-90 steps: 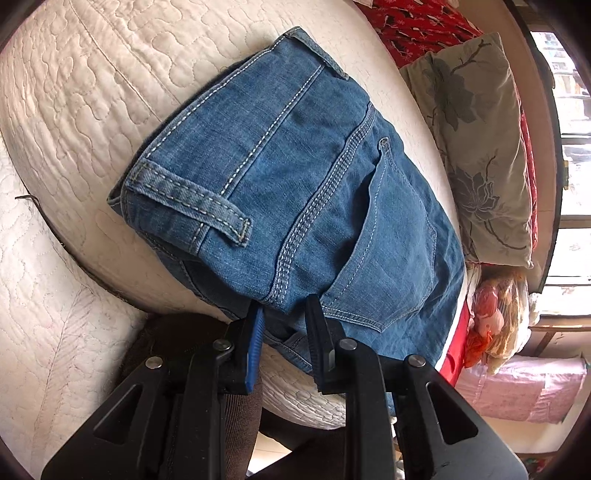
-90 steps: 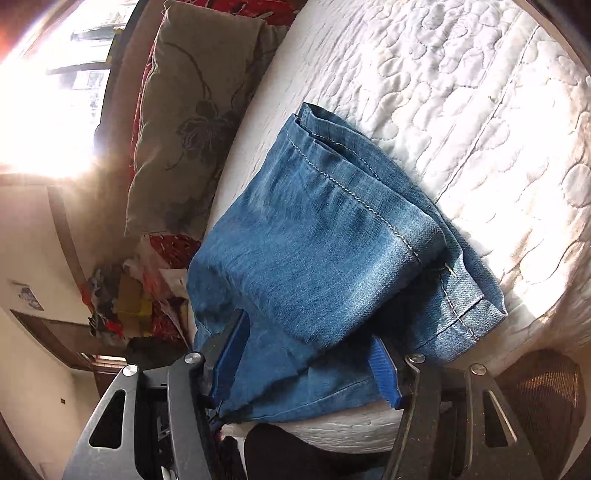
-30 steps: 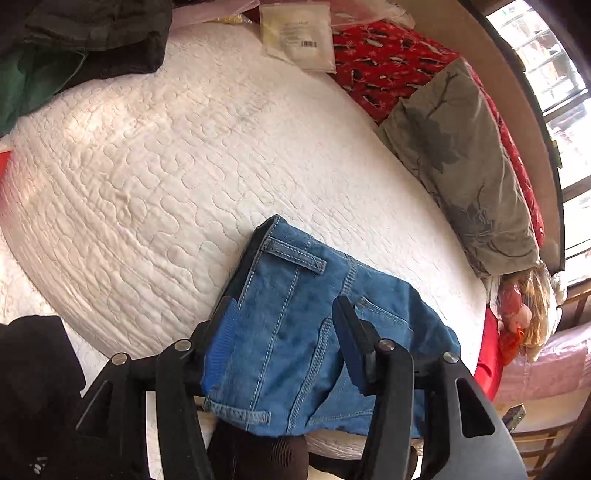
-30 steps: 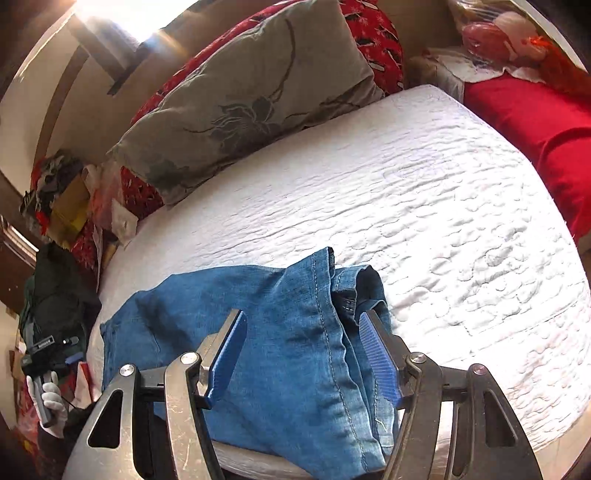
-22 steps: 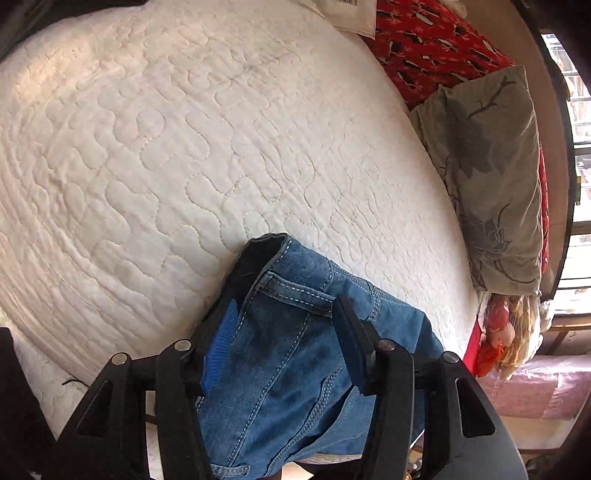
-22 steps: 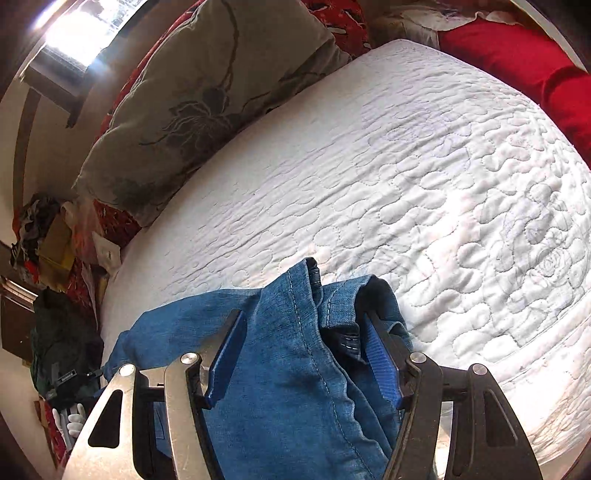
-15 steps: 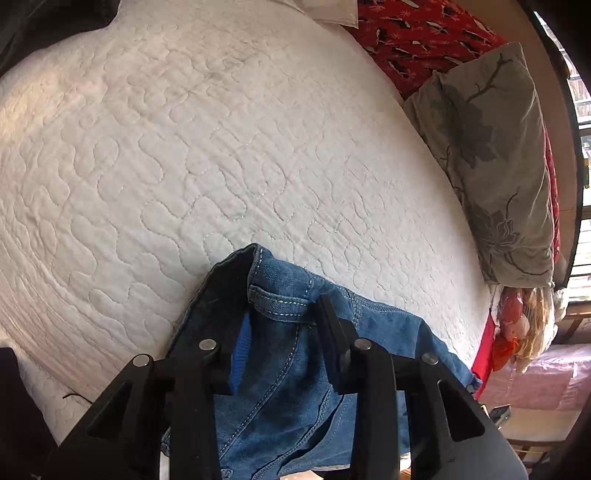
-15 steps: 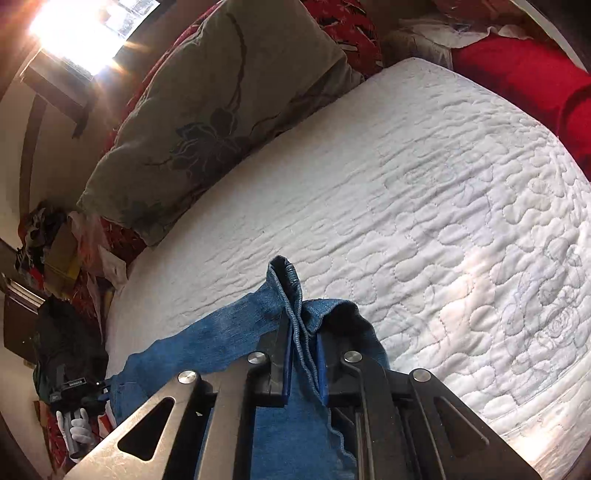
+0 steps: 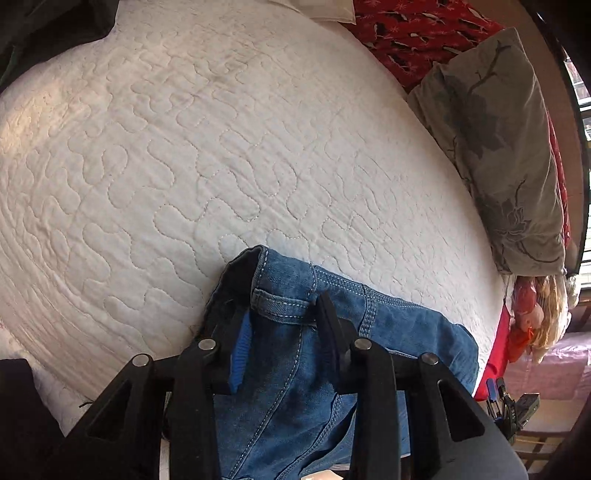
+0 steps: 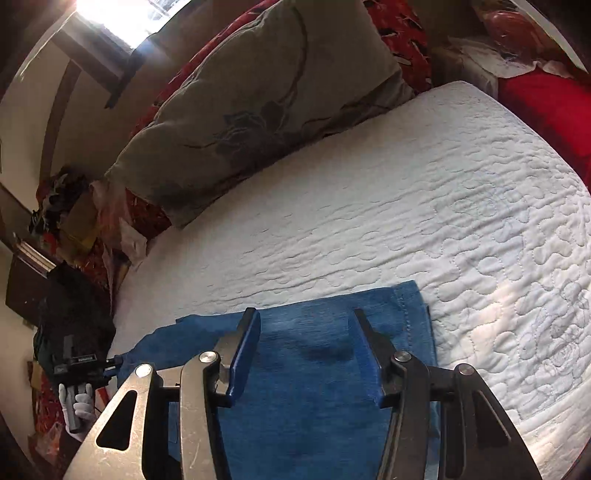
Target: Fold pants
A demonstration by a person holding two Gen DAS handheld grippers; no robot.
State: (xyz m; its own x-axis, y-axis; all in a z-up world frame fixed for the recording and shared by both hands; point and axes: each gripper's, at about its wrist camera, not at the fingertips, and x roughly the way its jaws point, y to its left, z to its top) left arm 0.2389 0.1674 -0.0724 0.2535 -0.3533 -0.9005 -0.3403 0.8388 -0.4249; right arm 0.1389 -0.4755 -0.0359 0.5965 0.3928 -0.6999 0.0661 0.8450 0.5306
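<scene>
Blue denim pants (image 9: 295,369) lie folded near the front edge of a white quilted bed (image 9: 184,147). In the left wrist view my left gripper (image 9: 282,317) has its jaws apart over the waistband and belt loop, with denim between the fingers but not pinched. In the right wrist view my right gripper (image 10: 304,325) is open just above the flat hem end of the pants (image 10: 314,387), holding nothing.
A grey flowered pillow (image 10: 258,103) and red patterned bedding (image 9: 424,33) lie along the far side of the bed. Dark clothing (image 9: 44,22) sits at one corner. A red blanket (image 10: 546,110) is at the right. Clutter stands beside the bed.
My right gripper, shut on the hem half a second ago, has opened and the hem now lies flat. My left gripper stays open over the waistband, slightly closer to it.
</scene>
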